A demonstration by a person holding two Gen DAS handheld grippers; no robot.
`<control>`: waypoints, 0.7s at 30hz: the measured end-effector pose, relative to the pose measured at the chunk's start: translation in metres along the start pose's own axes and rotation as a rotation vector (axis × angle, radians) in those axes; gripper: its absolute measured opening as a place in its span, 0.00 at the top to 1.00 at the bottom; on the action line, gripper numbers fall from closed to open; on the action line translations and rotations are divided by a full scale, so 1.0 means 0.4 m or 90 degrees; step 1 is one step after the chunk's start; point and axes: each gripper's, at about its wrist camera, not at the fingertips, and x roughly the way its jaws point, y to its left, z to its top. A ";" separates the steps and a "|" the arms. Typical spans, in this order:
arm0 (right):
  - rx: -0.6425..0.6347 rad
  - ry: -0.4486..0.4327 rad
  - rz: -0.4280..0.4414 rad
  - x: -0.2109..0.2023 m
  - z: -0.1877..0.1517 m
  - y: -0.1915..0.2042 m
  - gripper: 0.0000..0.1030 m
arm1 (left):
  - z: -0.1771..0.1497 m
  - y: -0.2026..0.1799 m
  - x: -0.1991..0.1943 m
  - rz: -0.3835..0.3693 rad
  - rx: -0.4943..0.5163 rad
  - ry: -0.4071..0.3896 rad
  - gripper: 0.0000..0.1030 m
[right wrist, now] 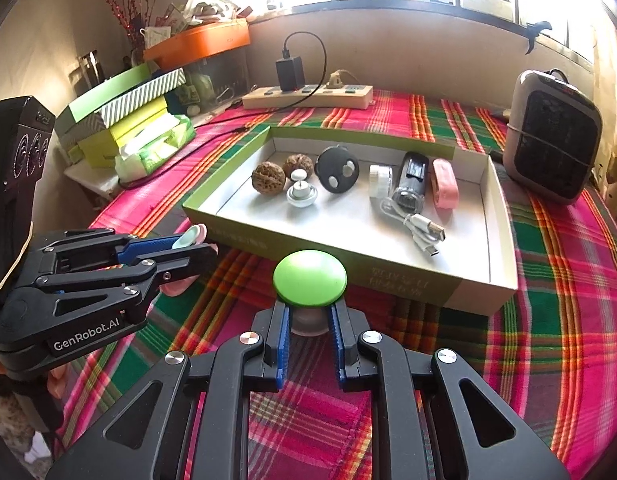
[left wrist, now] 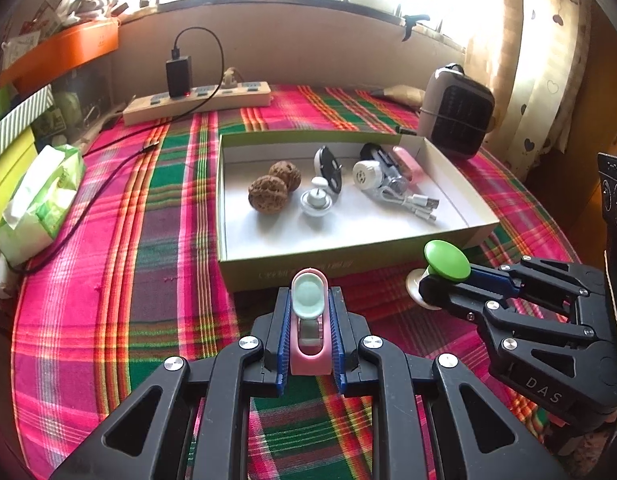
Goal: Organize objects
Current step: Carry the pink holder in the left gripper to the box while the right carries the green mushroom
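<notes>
Pink clip-like gadget, glossy plastic with a pale mint oval cap, sits clamped in the left tool, just short of the box at 12 o'clock. Right tool is closed on a knob's stem under a smooth green dome. Both await placing. Already inside lie two wrinkled walnuts, a white cable and other small items, so sorting looks nearly finished.
</notes>
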 end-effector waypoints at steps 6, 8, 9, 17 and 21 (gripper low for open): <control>0.006 -0.015 -0.003 -0.018 0.017 -0.007 0.82 | 0.024 -0.008 -0.007 -0.007 0.003 -0.011 0.85; 0.004 -0.021 -0.007 -0.024 0.026 -0.008 0.82 | 0.034 -0.011 -0.009 -0.009 0.005 -0.014 0.85; 0.003 -0.024 -0.009 -0.028 0.031 -0.009 0.82 | 0.039 -0.013 -0.009 -0.009 0.008 -0.017 0.85; -0.001 -0.044 -0.024 -0.031 0.085 -0.025 0.82 | 0.082 -0.008 0.007 -0.016 0.008 -0.019 0.85; -0.008 -0.045 -0.024 -0.018 0.106 -0.024 0.82 | 0.100 -0.006 0.018 -0.016 0.008 -0.022 0.85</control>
